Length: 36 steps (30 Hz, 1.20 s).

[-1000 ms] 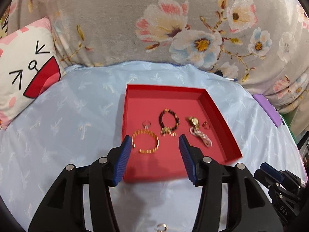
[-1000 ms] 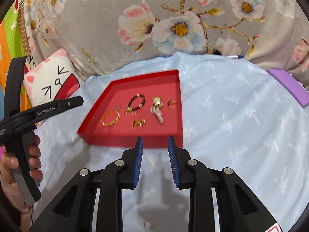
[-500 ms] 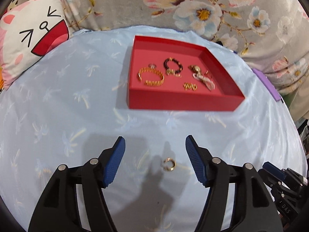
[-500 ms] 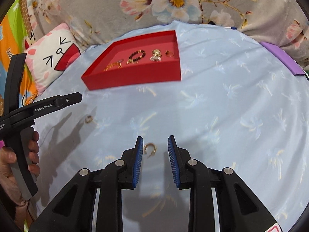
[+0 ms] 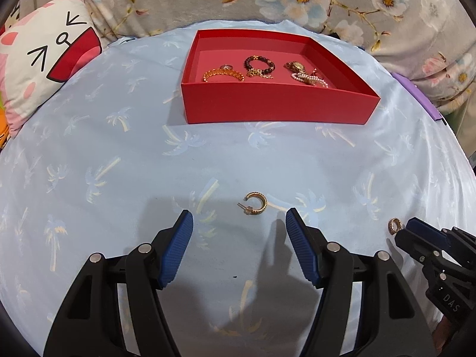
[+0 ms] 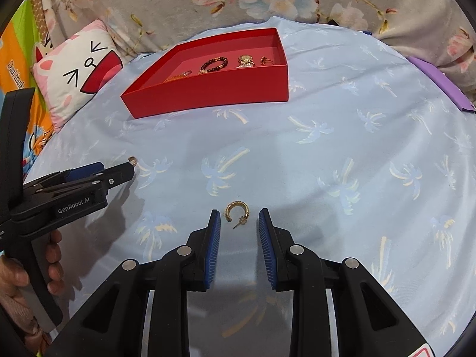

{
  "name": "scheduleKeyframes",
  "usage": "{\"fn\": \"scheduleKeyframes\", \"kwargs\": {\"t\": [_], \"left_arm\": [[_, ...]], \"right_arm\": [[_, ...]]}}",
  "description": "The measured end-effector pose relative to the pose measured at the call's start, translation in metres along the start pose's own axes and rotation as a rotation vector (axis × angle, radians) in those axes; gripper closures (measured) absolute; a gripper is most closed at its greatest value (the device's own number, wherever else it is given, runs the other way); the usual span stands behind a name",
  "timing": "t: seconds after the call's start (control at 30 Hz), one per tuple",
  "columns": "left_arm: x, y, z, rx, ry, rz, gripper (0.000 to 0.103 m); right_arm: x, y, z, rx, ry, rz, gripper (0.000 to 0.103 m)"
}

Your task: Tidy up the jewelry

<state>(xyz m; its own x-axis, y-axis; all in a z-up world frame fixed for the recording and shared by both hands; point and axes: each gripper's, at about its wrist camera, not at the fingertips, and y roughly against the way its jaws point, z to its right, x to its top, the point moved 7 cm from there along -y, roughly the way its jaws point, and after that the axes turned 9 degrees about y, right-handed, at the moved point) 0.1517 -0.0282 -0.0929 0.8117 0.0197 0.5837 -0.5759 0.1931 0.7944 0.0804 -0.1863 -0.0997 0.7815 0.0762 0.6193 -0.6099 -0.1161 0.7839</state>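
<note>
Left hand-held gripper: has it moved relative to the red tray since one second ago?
Yes. The left hand-held gripper has pulled back from the red tray, now framing a gold hoop earring on the cloth.

The near wall of the red tray (image 6: 214, 95) hides the lower part of the gold bracelet (image 6: 178, 77) in the right wrist view. The cat pillow (image 5: 38, 59) is cut off by the left edge. The purple pad (image 5: 416, 95) runs out of sight at the right. The small ring (image 6: 265, 61) in the tray is too small to make out. The right claw (image 5: 416, 235) shows only partly at the frame's right side.
</note>
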Motion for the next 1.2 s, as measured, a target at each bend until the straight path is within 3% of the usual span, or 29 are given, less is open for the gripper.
{"fn": "scheduleKeyframes", "kwargs": {"t": [0.23,0.33,0.5,0.57,0.63,0.9,1.2], "left_arm": [[0.001,-0.004,0.003,0.013,-0.006,0.006,0.040],[0.004,-0.006,0.004,0.013,-0.006,0.007,0.041],[0.009,-0.008,0.004,0.002,-0.007,0.008,0.059],[0.010,-0.008,0.005,-0.012,-0.007,0.004,0.076],[0.011,-0.008,0.007,-0.029,-0.007,-0.004,0.083],[0.008,0.001,0.012,-0.100,0.015,-0.023,0.083],[0.046,0.050,0.021,-0.160,0.025,0.066,0.083]], "right_arm": [[0.005,-0.007,-0.003,-0.027,0.030,0.000,0.076],[0.006,-0.008,-0.002,-0.048,0.036,-0.001,0.085],[0.006,-0.007,0.001,-0.041,0.024,0.000,0.087],[0.006,-0.008,0.000,-0.040,0.023,0.000,0.087],[0.005,-0.007,0.000,-0.037,0.021,0.001,0.087],[0.008,0.001,-0.001,-0.012,-0.001,0.014,0.087],[0.050,0.040,0.001,0.006,-0.002,0.114,0.087]]}}
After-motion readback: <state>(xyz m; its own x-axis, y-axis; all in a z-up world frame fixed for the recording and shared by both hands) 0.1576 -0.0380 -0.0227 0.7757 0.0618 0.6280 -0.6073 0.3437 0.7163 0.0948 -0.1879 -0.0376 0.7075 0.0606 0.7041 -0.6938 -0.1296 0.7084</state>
